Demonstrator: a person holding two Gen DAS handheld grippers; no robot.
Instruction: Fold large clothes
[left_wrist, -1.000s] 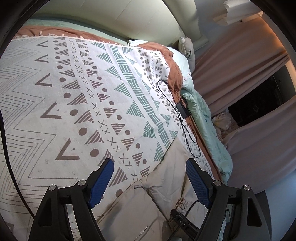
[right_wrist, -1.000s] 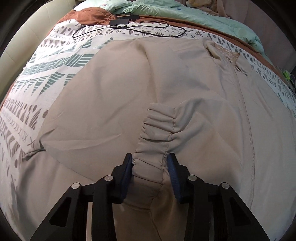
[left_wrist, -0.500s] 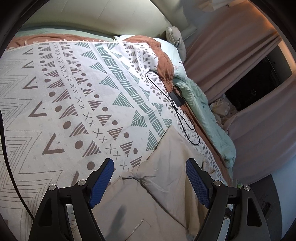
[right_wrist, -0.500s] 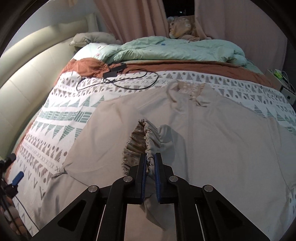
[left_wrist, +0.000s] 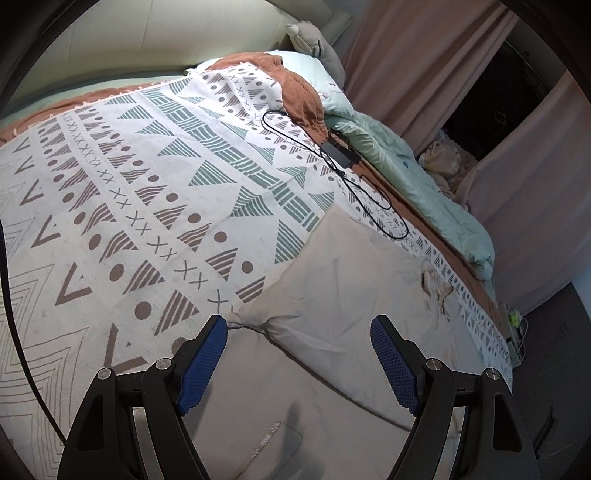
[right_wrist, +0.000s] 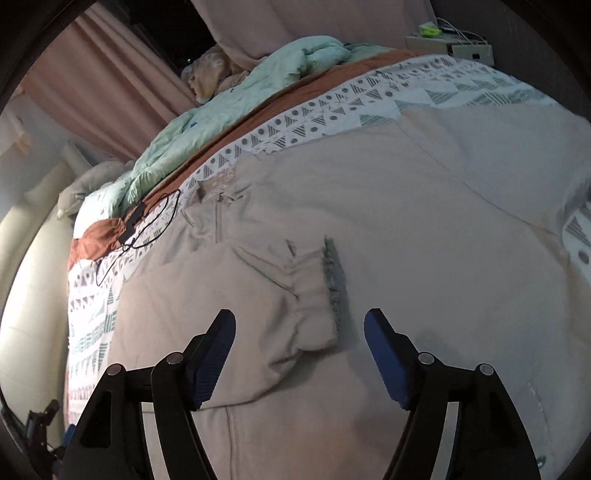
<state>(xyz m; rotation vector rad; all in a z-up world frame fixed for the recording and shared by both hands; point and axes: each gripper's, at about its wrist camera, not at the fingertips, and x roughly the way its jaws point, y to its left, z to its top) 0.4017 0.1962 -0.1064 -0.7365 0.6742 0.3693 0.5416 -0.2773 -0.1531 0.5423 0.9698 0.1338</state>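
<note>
Right wrist view. Right gripper (right_wrist: 300, 332) sits at the lower centre of the frame, jaws opening, blue pads spread wide. The gathered cuff (right_wrist: 320, 295) of a sleeve lies just ahead of the gap between the pads; neither pad touches it, nothing is gripped. The sleeve (right_wrist: 236, 295) is folded inward, running from the left of the frame to the cuff at centre, resting flat on the body of the beige jacket (right_wrist: 424, 229). The jacket fills most of the centre and right of the frame, spread over the patterned bedspread (right_wrist: 332, 110). Collar with zip (right_wrist: 218, 199) lies at centre left. Beyond it, a black cable with adapter (right_wrist: 135, 221) lies at left. Further up: rust-brown blanket (right_wrist: 280, 107), mint quilt (right_wrist: 236, 107), then pink curtains (right_wrist: 92, 99) at upper left.

Left wrist view. Left gripper (left_wrist: 298, 363) at lower centre, jaws wide apart, pads clear of the fabric, holding nothing. It hangs above the jacket's left edge (left_wrist: 332, 295), where a folded corner forms a creased point between the pads' line of sight. A pocket patch (left_wrist: 277, 441) shows at bottom centre. The bedspread (left_wrist: 147, 192) covers the left and middle. The cable (left_wrist: 340, 155) is at upper right, the headboard (left_wrist: 147, 40) along the top.
</note>
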